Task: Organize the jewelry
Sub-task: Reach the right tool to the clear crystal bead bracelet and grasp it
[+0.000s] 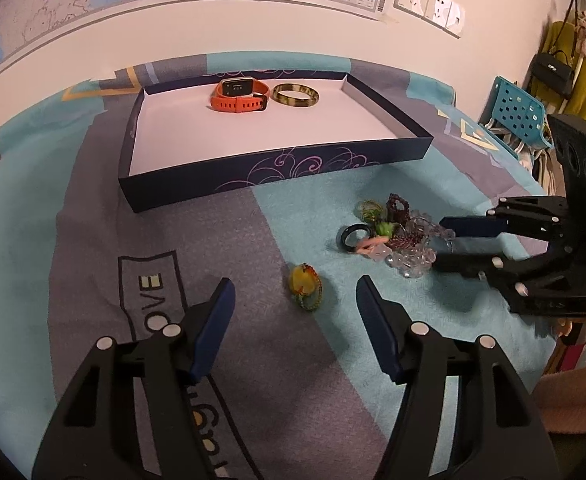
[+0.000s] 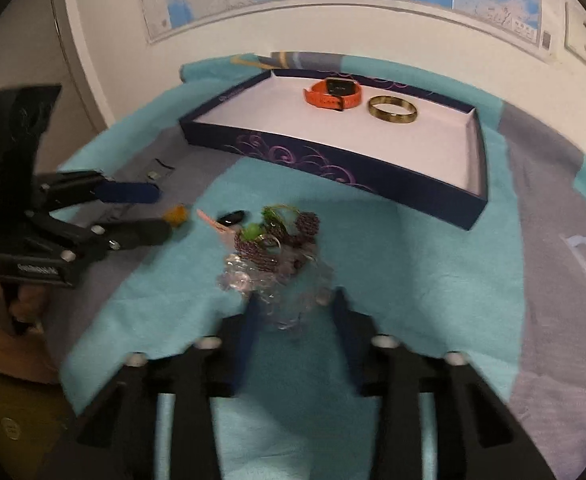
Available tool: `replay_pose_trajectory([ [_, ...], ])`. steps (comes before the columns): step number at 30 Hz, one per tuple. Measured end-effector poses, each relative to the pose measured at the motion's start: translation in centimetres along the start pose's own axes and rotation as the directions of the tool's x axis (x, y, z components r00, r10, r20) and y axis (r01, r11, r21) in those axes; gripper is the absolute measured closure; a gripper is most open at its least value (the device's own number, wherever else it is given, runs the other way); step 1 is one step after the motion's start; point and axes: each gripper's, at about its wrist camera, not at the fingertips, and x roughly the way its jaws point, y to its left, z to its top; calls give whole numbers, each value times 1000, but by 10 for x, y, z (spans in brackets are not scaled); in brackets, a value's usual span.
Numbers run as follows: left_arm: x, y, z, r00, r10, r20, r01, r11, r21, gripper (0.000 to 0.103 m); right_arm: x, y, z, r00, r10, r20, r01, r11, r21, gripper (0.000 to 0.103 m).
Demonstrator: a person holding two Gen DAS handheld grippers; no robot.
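Note:
A dark blue box (image 1: 277, 168) (image 2: 333, 168) with a white floor holds an orange watch (image 1: 239, 96) (image 2: 333, 94) and a brown bangle (image 1: 296, 96) (image 2: 392, 109). On the cloth lies a jewelry pile (image 1: 393, 228) (image 2: 277, 236) with a black ring (image 1: 353, 236) beside it. My right gripper (image 2: 296, 298) (image 1: 440, 240) is open, its tips straddling the pile's clear bead bracelet (image 2: 285, 308) (image 1: 411, 258); the blur hides any contact. My left gripper (image 1: 294, 283) (image 2: 164, 212) is open and empty, and a yellow pendant (image 1: 304, 287) (image 2: 175, 214) lies just beyond its tips.
A teal and grey patterned cloth (image 1: 93, 240) covers the table. A blue plastic chair (image 1: 521, 114) and a hanging black bag (image 1: 553, 72) stand to the right. A map hangs on the back wall. A person's hand (image 2: 25, 304) holds the left gripper.

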Motion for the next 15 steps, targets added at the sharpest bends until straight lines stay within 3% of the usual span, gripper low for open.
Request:
replay_pose_trajectory([
  [5, 0, -1, 0, 1000, -4, 0, 4, 1000, 5, 42, -5, -14, -1, 998, 55, 26, -57, 995, 77, 82],
  [15, 2, -6, -1, 1000, -13, -16, 13, 1000, 26, 54, -55, -24, 16, 974, 106, 199, -131, 984, 119, 83],
])
